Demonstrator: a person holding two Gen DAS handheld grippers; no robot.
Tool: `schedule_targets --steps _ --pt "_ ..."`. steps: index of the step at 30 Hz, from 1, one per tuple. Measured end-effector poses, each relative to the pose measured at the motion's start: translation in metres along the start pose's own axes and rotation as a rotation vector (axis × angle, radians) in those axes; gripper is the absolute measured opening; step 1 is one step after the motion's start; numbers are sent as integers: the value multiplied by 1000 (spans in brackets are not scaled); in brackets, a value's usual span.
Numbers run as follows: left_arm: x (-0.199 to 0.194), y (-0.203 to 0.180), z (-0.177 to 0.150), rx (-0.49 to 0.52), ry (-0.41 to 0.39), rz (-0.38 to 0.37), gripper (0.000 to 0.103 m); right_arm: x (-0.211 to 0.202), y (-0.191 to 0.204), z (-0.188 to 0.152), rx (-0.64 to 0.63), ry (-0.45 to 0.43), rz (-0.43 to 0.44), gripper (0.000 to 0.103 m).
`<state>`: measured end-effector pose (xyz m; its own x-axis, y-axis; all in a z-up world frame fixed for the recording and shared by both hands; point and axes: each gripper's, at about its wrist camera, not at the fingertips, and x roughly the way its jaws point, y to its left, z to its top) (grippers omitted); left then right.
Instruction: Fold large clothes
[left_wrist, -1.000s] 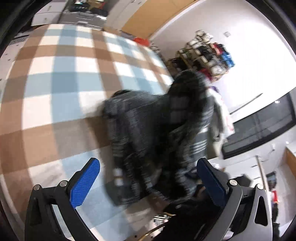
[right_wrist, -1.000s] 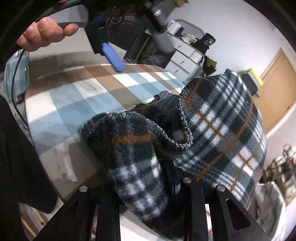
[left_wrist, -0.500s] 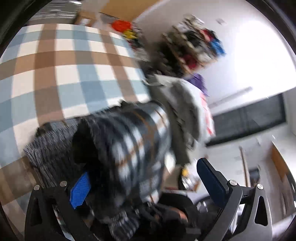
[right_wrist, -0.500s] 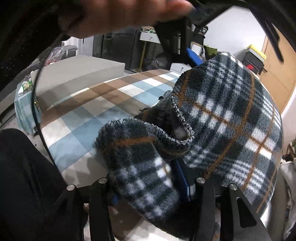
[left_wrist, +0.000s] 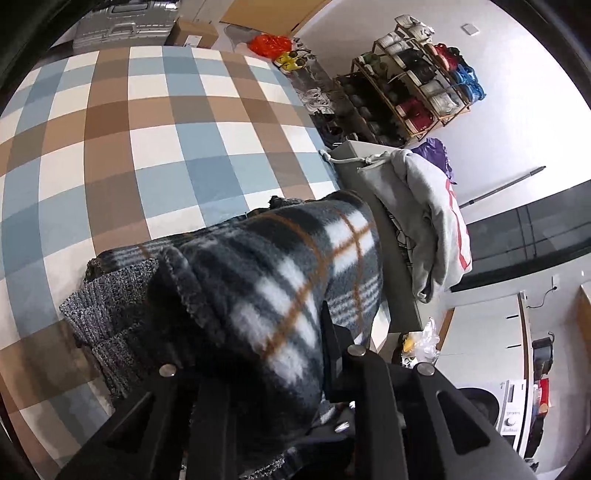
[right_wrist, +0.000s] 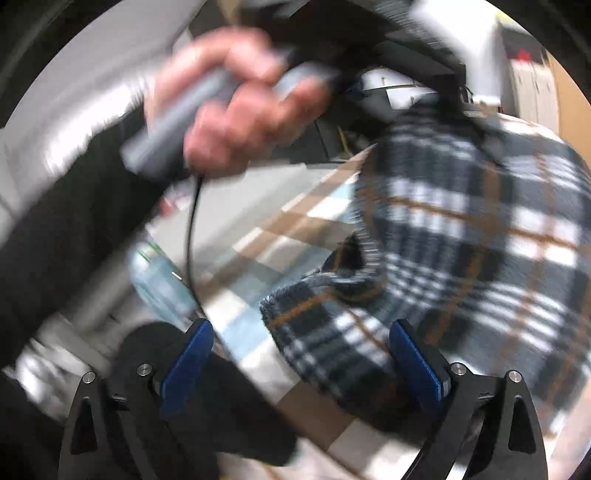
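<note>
The checked table (left_wrist: 155, 155) now fills more of the left view than a second ago. The plaid fleece (left_wrist: 280, 280) lies bunched at its near edge, over a grey knit (left_wrist: 99, 317), where before it sat further out. The left gripper (left_wrist: 258, 373), spread wide earlier, has just been closing and now pinches the fleece. The right gripper (right_wrist: 299, 354), which clamped the fleece before, has just been opening; its jaws stand apart, a fold between them untouched. A hand (right_wrist: 236, 122) holds the other handle.

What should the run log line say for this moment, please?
task: fold large clothes | left gripper: just closed on plaid fleece garment | right gripper: just opened, garment between fingers, unpinched
</note>
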<state>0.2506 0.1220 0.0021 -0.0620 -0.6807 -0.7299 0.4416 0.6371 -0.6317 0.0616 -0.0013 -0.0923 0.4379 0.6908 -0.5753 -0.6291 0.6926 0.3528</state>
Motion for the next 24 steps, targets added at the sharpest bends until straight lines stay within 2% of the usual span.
schedule_targets --steps 2,4,6,8,9,10,12,13,15,19,21,23,24 --pt "-2 -5 0 8 0 5 12 -33 -16 1 67 -58 64 102" --pt "-6 -8 -1 25 -5 21 11 -69 -33 3 134 -191 105 103" --pt "-7 -12 -2 37 1 24 11 -95 -55 3 225 -315 71 103" --pt "-9 -17 -2 61 9 33 11 -108 -82 0 356 -382 29 103" --pt "-11 -20 -3 69 13 37 11 -107 -97 -4 440 -386 48 103" --pt "-11 -21 -3 77 18 44 11 -102 -110 -6 508 -376 111 103" --pt "-12 -22 -2 87 34 67 11 -76 -136 -12 664 -304 317 103" --pt "-13 -22 -1 92 35 84 11 -64 -141 -14 711 -282 383 103" --pt "-16 -19 1 92 43 95 11 -59 -144 -15 742 -295 403 103" --pt "-21 -9 4 102 51 122 11 -47 -129 -5 706 -256 352 103" --pt "-21 0 6 116 56 146 12 -41 -127 -2 731 -241 360 103" --pt "-20 15 7 119 52 156 18 -36 -126 1 757 -218 359 103" --pt "-20 22 7 122 36 169 25 -34 -124 4 756 -216 334 103"
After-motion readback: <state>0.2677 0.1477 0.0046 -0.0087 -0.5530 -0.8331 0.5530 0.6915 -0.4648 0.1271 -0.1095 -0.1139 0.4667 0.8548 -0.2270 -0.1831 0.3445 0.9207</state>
